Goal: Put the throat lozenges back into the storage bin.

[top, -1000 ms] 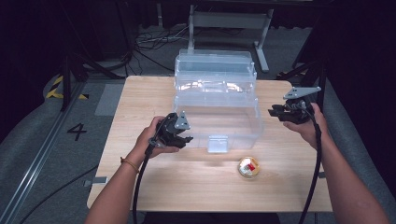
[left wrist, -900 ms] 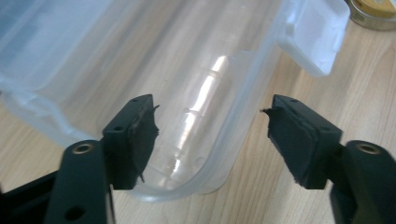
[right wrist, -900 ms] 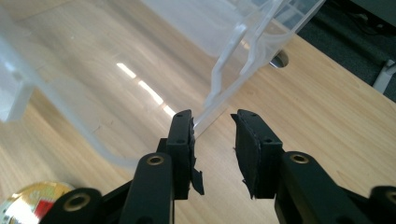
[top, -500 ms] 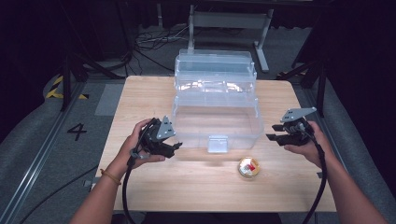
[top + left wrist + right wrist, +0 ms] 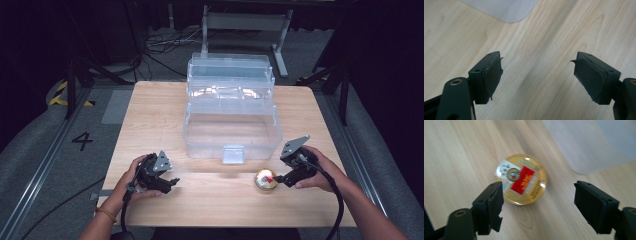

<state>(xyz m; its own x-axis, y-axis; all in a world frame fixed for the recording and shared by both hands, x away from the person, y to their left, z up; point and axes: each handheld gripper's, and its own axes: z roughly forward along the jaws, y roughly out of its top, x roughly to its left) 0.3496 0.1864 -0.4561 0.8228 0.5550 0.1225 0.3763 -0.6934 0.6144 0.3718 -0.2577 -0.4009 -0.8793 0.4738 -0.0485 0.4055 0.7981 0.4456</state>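
A small round gold tin (image 5: pixel 265 179) with a red and white label lies on the wooden table (image 5: pixel 210 205), in front of an open clear plastic box (image 5: pixel 231 129). My right gripper (image 5: pixel 281 179) hovers just right of the tin, jaws spread wide. In the right gripper view the tin (image 5: pixel 521 180) sits ahead between the open jaws, nearer the left one, with nothing gripped (image 5: pixel 537 206). My left gripper (image 5: pixel 170 184) is low over the front left of the table, open, with bare wood between its jaws (image 5: pixel 537 80).
The clear box stands mid-table with its lid tilted back and a latch (image 5: pixel 233 154) at the front. A corner of the box (image 5: pixel 504 10) shows at the top of the left gripper view. Grey floor, cables and a metal stand lie beyond the table.
Both grippers have come down and toward the table's front edge. The right one moved from beside the box to just right of the tin.
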